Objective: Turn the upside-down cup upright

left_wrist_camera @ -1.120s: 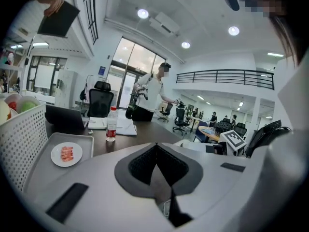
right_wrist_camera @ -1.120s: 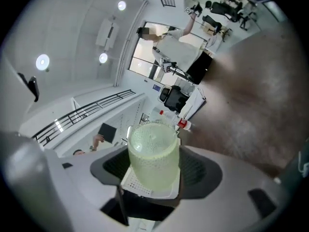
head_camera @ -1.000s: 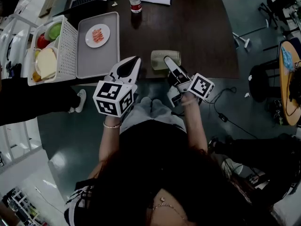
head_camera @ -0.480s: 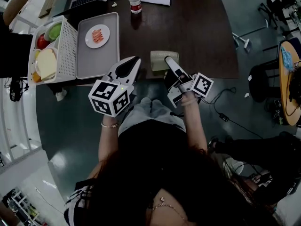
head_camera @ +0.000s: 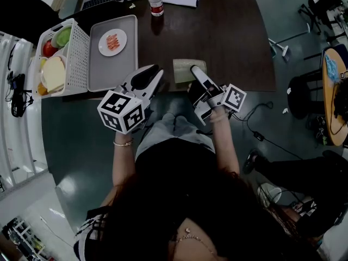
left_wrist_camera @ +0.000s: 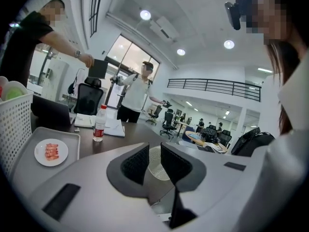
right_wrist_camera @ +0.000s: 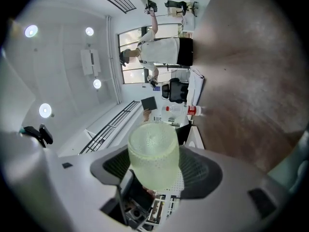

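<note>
The left gripper (head_camera: 156,71) hovers at the near edge of the dark table (head_camera: 234,37), its marker cube now swung lower and further left than a second ago. Its jaws have just been opening to a narrow slit, with nothing between the pads. Just beside it, the right gripper (head_camera: 192,70) stays clamped on the pale green cup (head_camera: 182,69), which lies on its side. Farther left, the bystander (head_camera: 22,12) once beside the white basket (head_camera: 79,53) has moved to the top corner.

Frame centre: pale green cup (head_camera: 182,69) on its side at the dark table's (head_camera: 239,37) lower edge, right gripper (head_camera: 193,69) closed on it. Upper left: grey tray (head_camera: 109,69), plate (head_camera: 103,43), white basket (head_camera: 79,53).
</note>
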`<state>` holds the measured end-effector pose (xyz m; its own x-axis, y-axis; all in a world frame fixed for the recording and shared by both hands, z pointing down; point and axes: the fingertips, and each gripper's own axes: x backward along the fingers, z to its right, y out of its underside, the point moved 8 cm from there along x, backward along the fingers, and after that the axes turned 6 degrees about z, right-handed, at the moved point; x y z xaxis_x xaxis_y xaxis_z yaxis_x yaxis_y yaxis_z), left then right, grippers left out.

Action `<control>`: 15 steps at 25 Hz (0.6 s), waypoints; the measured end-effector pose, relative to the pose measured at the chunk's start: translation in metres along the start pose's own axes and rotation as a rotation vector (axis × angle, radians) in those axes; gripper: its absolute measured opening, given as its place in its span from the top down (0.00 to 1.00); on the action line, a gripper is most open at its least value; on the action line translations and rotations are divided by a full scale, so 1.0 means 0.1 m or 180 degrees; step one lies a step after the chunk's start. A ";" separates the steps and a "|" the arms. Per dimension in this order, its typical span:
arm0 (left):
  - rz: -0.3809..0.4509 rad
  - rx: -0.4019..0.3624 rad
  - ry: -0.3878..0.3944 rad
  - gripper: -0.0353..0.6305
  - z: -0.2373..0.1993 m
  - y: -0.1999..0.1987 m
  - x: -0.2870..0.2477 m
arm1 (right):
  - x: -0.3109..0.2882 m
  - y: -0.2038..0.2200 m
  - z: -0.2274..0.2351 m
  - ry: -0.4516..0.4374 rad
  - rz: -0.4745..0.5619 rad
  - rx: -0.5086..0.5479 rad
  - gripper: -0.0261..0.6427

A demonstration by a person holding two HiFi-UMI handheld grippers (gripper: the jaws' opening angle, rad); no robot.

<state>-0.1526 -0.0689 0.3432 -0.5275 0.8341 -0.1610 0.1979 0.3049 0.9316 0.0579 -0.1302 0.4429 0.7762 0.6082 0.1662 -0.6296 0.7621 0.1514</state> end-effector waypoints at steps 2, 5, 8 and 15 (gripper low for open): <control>-0.0013 0.0003 0.0049 0.84 0.01 0.00 -0.01 | -0.01 -0.01 -0.01 -0.0029 -0.0014 -0.0019 0.48; -0.0031 0.0009 0.0124 0.80 0.02 0.00 -0.02 | -0.01 -0.02 -0.02 -0.0067 -0.0016 -0.0047 0.48; -0.0071 -0.0002 0.0197 0.76 0.03 0.00 -0.03 | -0.01 -0.02 -0.03 -0.0109 -0.0012 -0.0081 0.48; -0.0189 0.0030 0.0492 0.56 0.04 0.06 -0.10 | -0.03 -0.03 -0.04 -0.0235 -0.0046 -0.0178 0.48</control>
<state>-0.1427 -0.0737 0.3490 -0.6593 0.7340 -0.1629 0.1701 0.3566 0.9186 0.0577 -0.1328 0.4380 0.7792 0.5805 0.2362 -0.6137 0.7832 0.0999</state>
